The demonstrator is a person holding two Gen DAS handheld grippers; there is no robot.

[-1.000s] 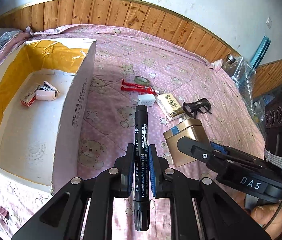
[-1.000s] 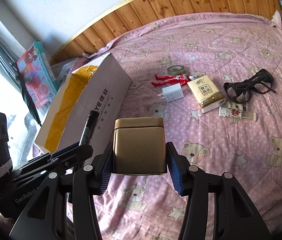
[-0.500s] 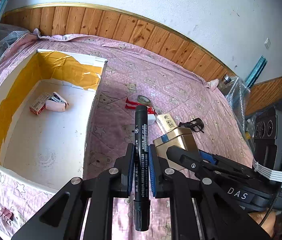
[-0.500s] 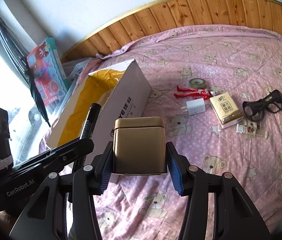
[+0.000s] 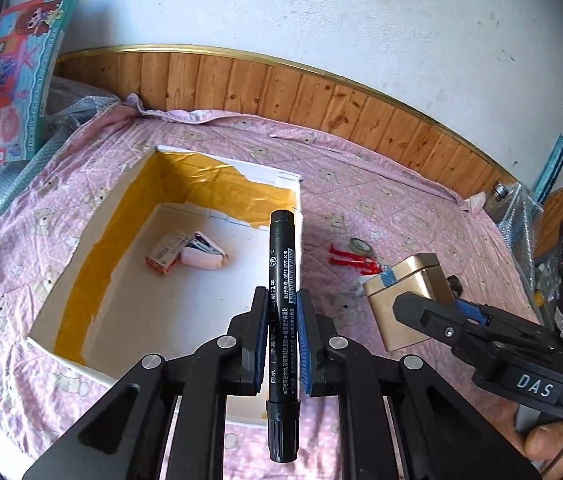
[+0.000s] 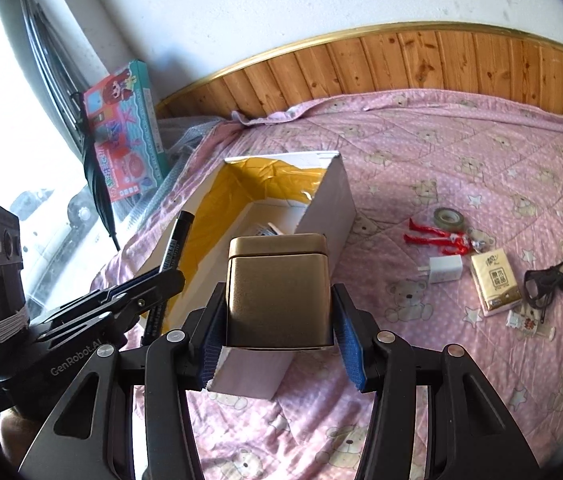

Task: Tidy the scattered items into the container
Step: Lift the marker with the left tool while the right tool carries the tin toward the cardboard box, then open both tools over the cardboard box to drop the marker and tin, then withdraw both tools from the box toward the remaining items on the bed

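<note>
Two items sit in the box (image 5: 81,280); left gripper (image 5: 283,336) clamps a marker (image 5: 282,264), right gripper (image 6: 281,320) grips a tin (image 6: 277,292); tape (image 6: 447,218), charger (image 6: 445,269), tissues (image 6: 495,282), glasses (image 6: 555,280) left at 3 o'clock of it

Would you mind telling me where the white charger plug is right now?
In the right wrist view, the white charger plug lies on the pink quilt, right of the cardboard box, between the red strips and tissue pack.

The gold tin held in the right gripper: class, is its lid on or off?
On. The gold tin shows its lid seated squarely on top, a seam running below the rim, while the right gripper clamps its sides.
</note>
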